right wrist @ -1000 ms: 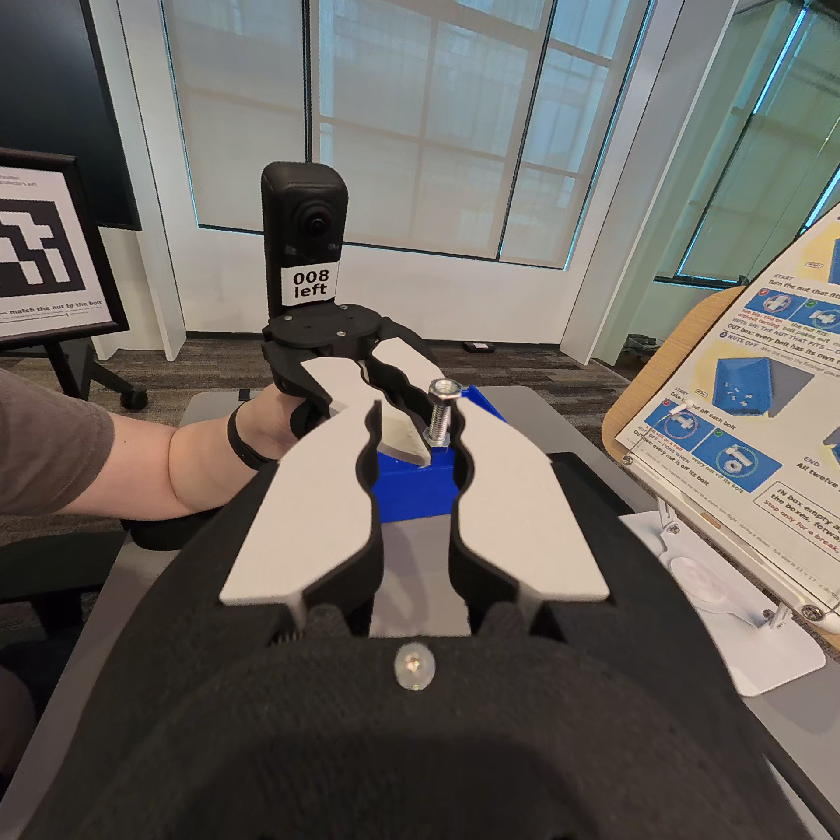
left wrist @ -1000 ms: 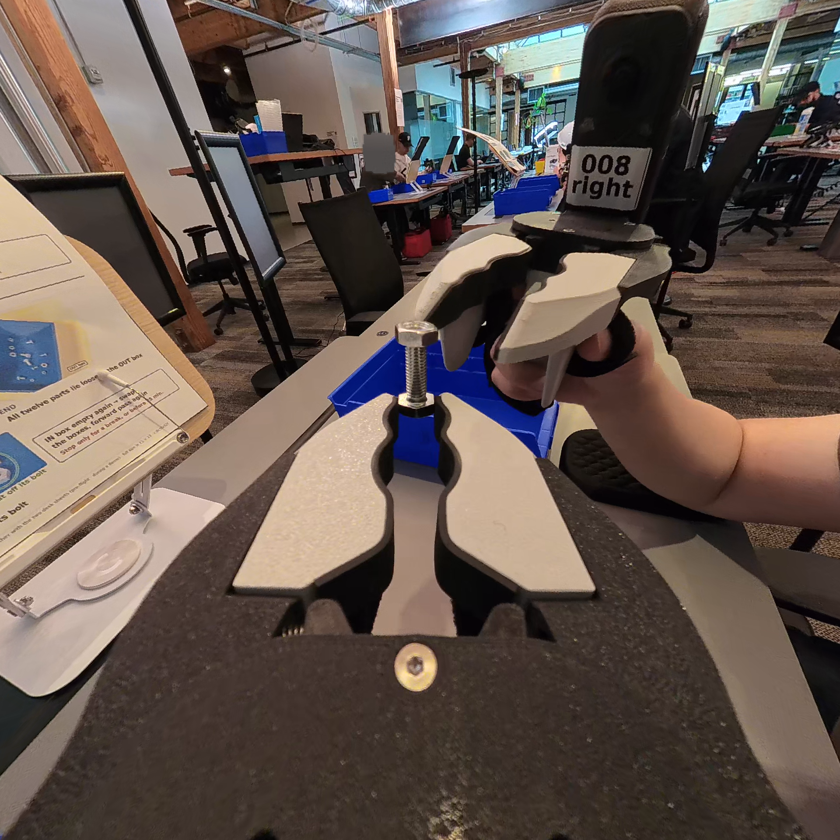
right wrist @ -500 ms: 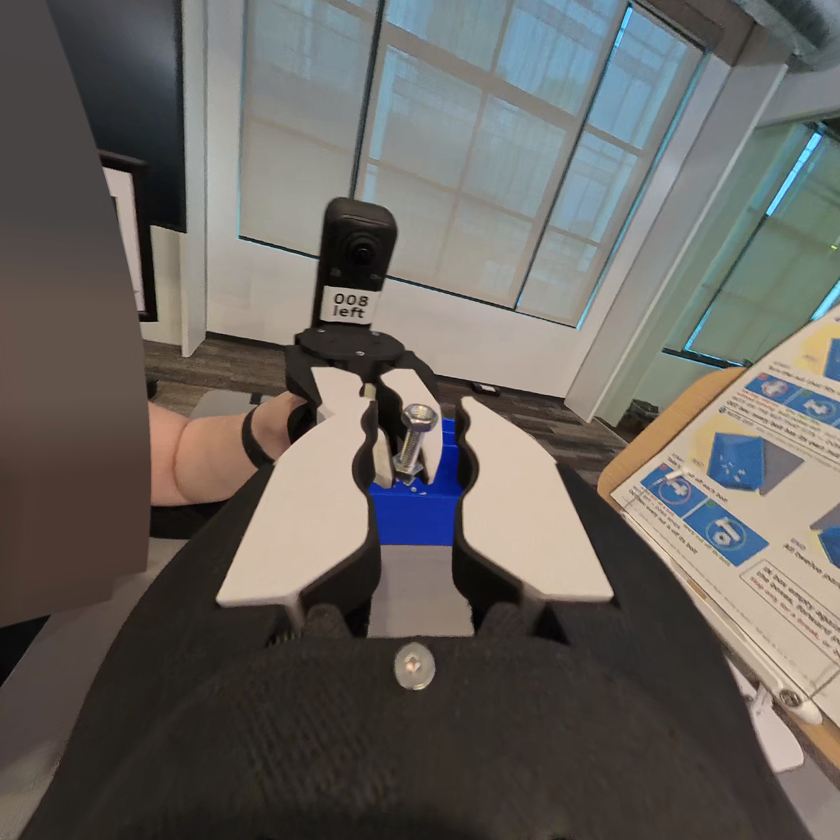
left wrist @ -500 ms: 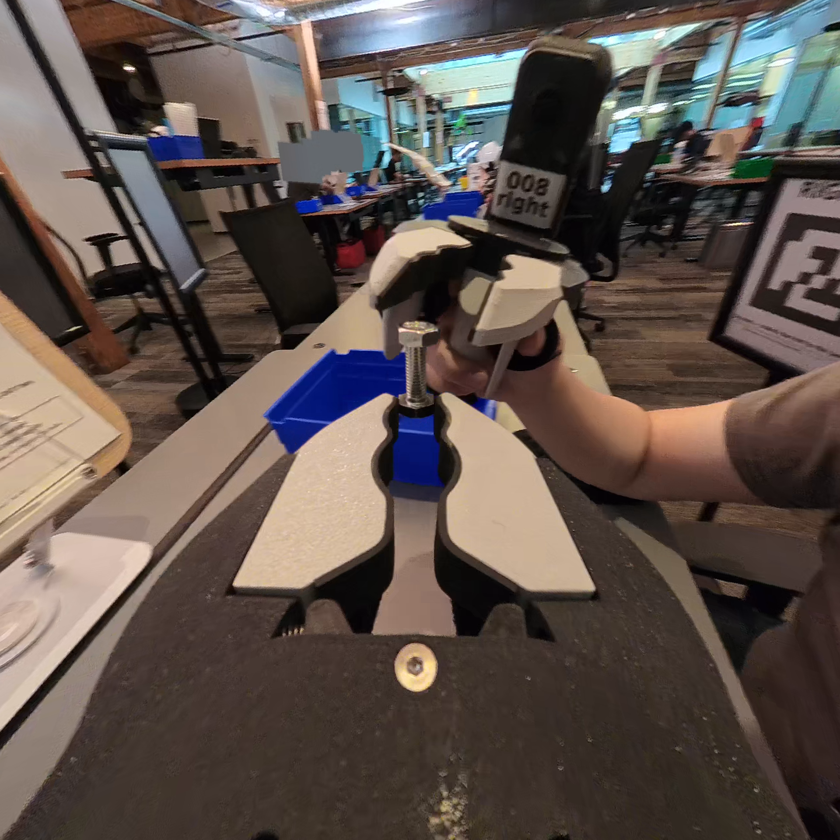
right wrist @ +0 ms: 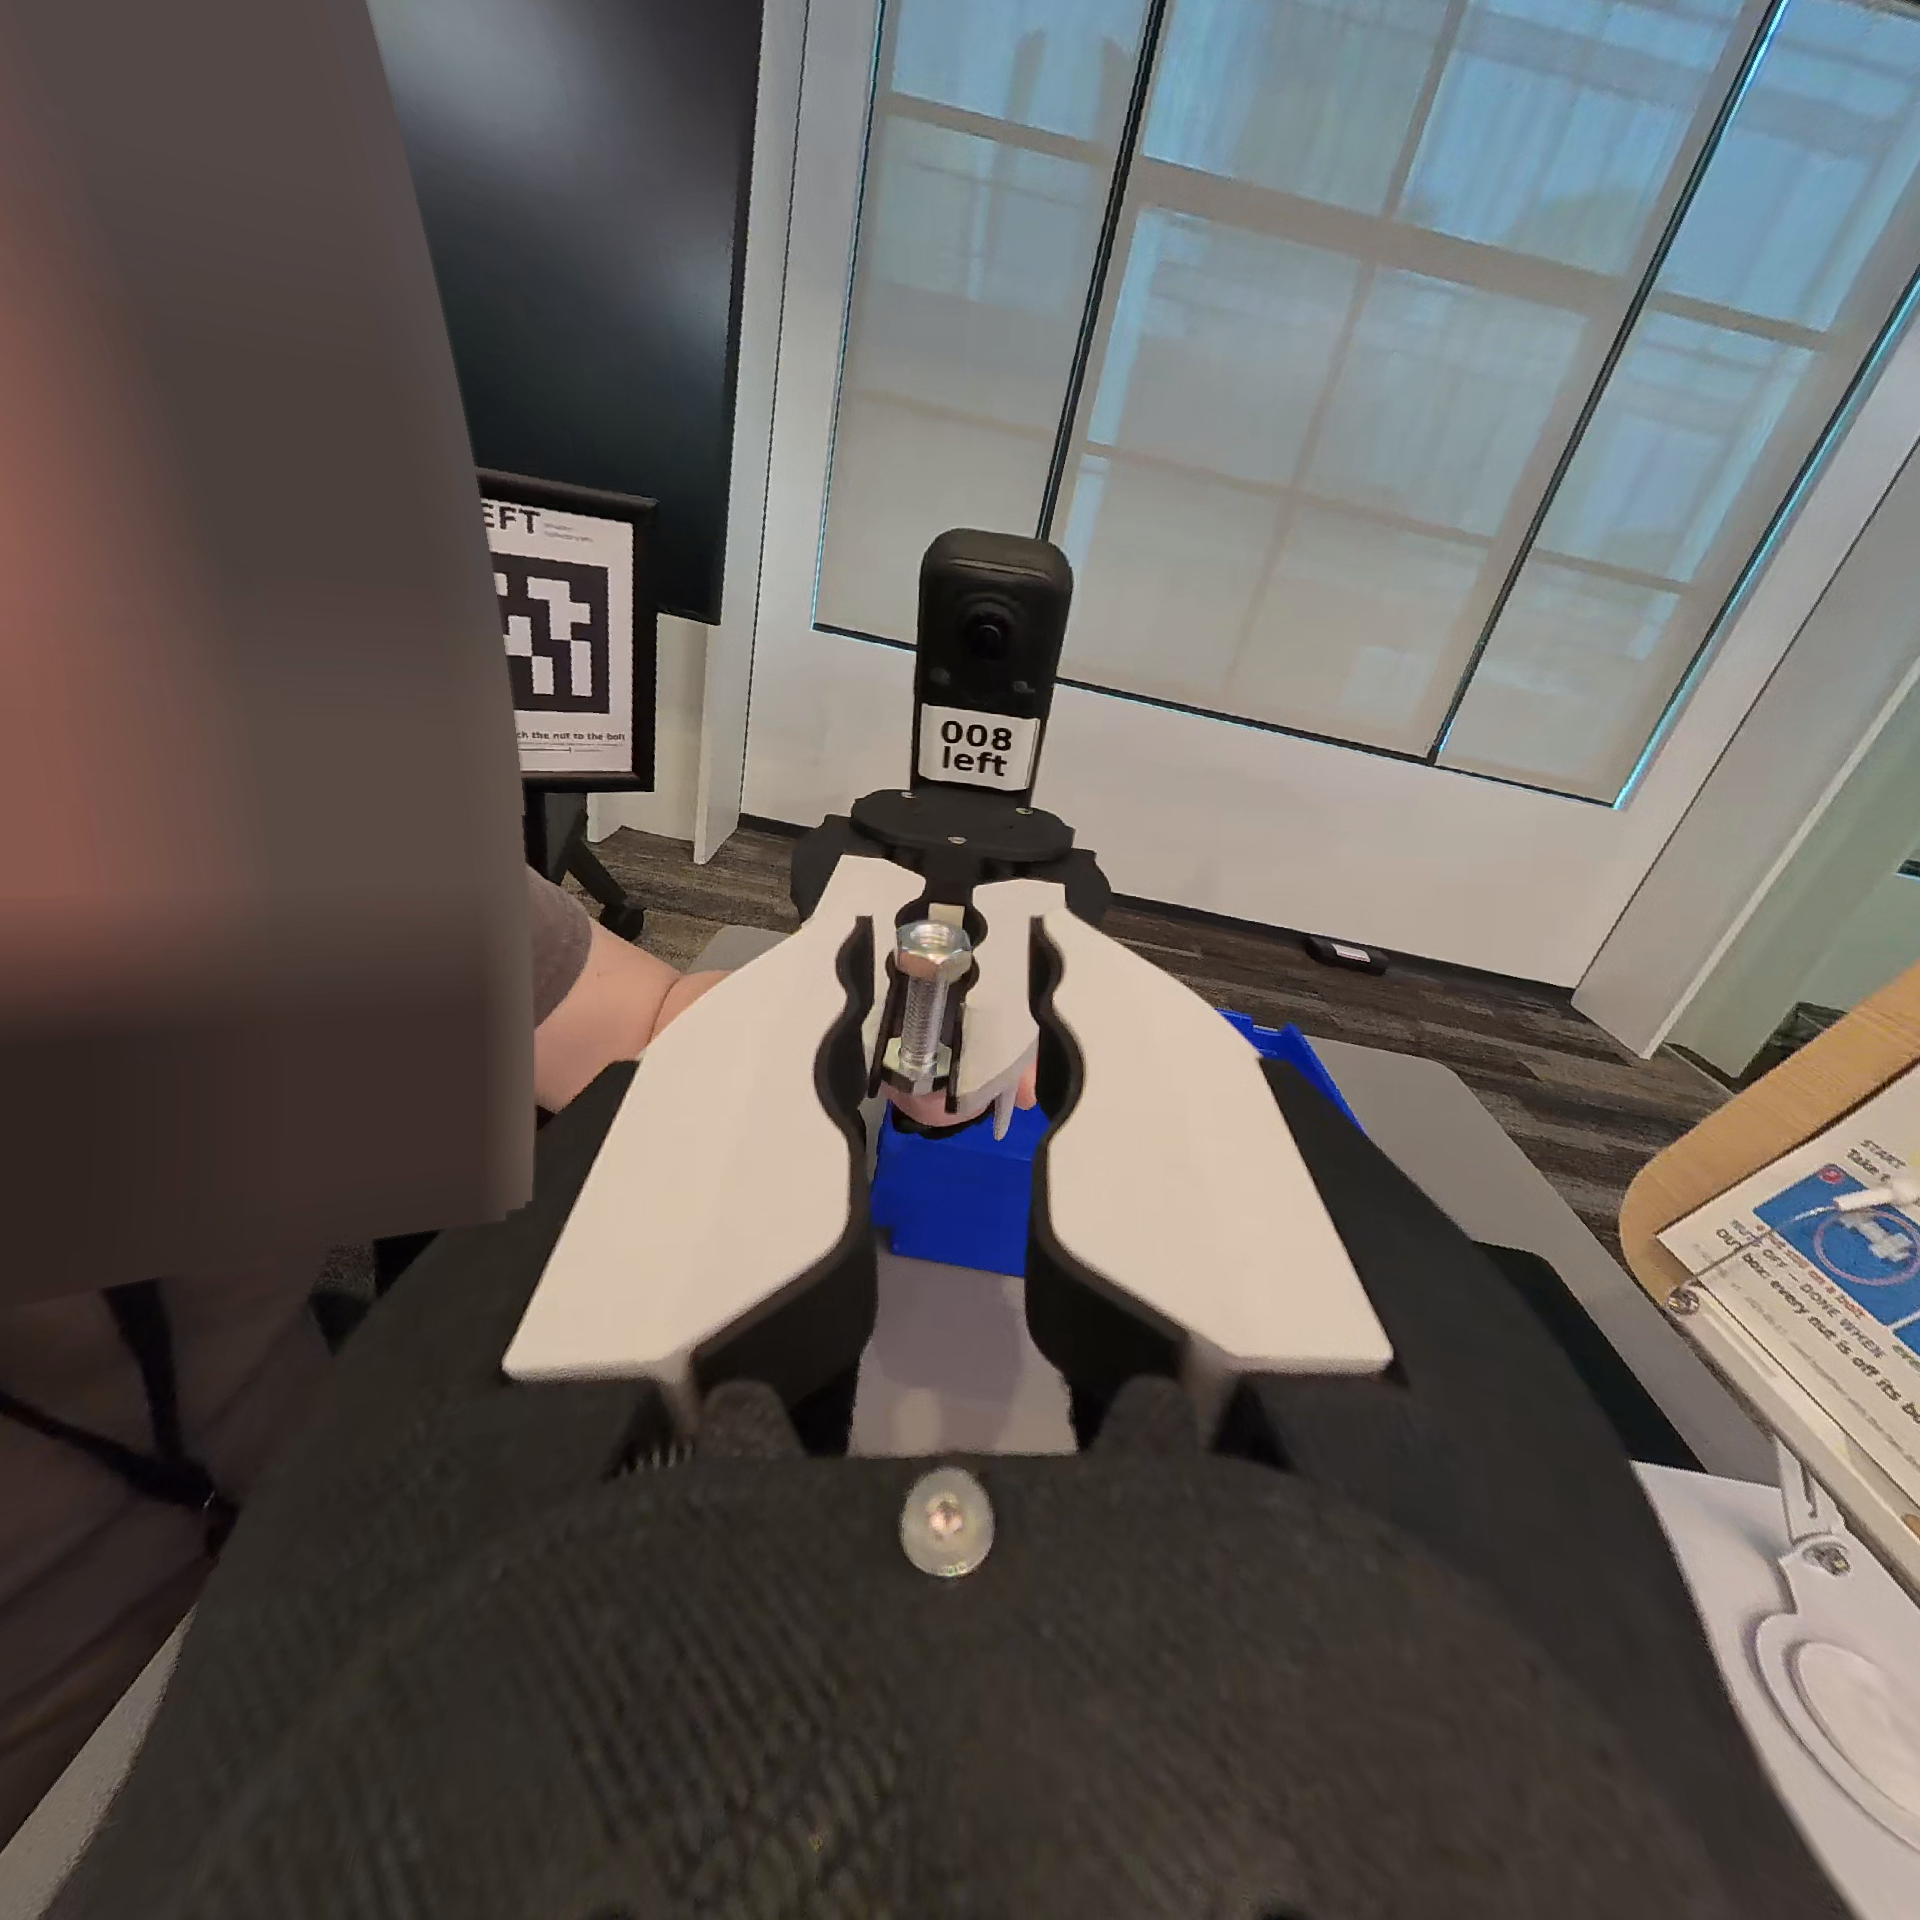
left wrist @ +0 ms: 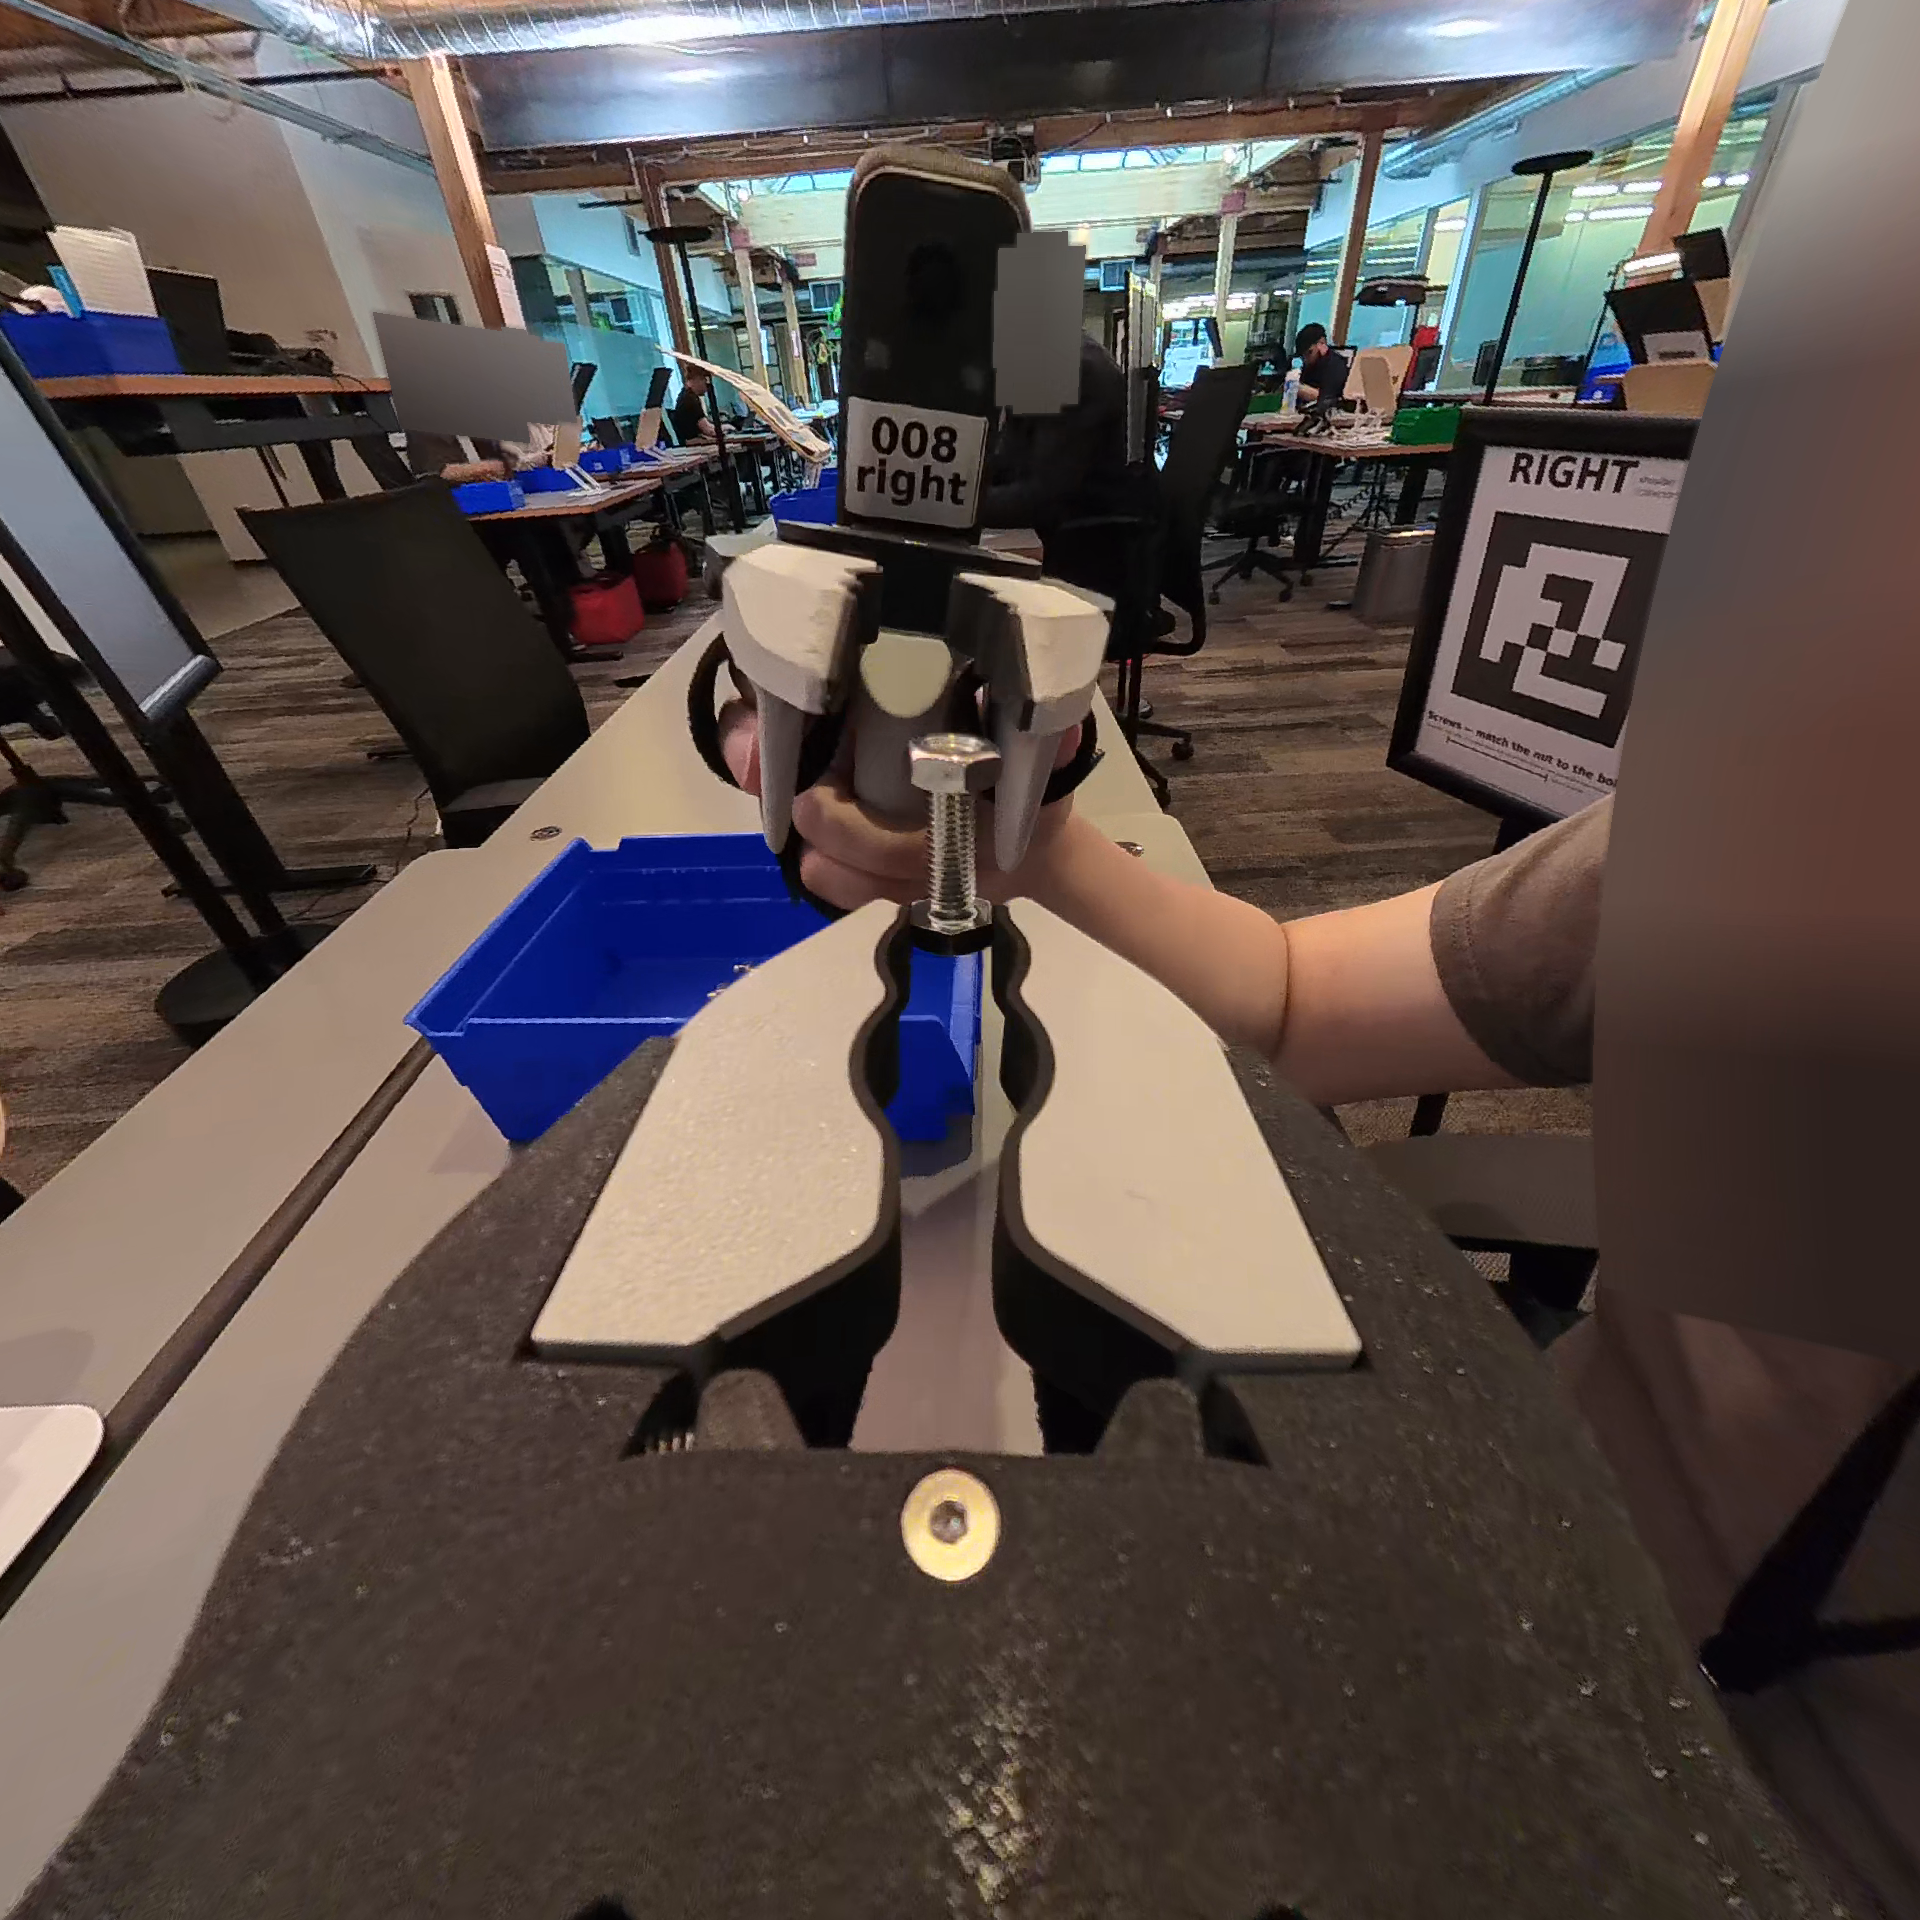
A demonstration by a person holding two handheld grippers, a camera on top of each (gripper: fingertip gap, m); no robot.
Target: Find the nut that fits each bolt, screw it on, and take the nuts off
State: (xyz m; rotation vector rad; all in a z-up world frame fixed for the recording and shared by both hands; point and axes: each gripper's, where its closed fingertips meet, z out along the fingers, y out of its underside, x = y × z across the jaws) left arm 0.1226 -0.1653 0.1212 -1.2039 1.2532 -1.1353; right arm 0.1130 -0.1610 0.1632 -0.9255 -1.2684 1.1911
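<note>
A silver bolt stands upright, head up, with a nut on its lower end. My left gripper is shut on the nut and holds the bolt in the air above the grey table. My right gripper faces it head-on and is open. Its fingertips hang on either side of the bolt head, with a gap on each side. In the right wrist view the bolt shows between my open fingers, with the left gripper behind it.
A blue bin sits on the table under the grippers; it also shows in the right wrist view. An instruction board stands at the right. A framed marker sign stands beside the table. Office chairs and desks lie beyond.
The right gripper has swung from beside the bolt to face it head-on, its open fingers now astride the bolt head. The left gripper keeps its hold and has turned to the right.
</note>
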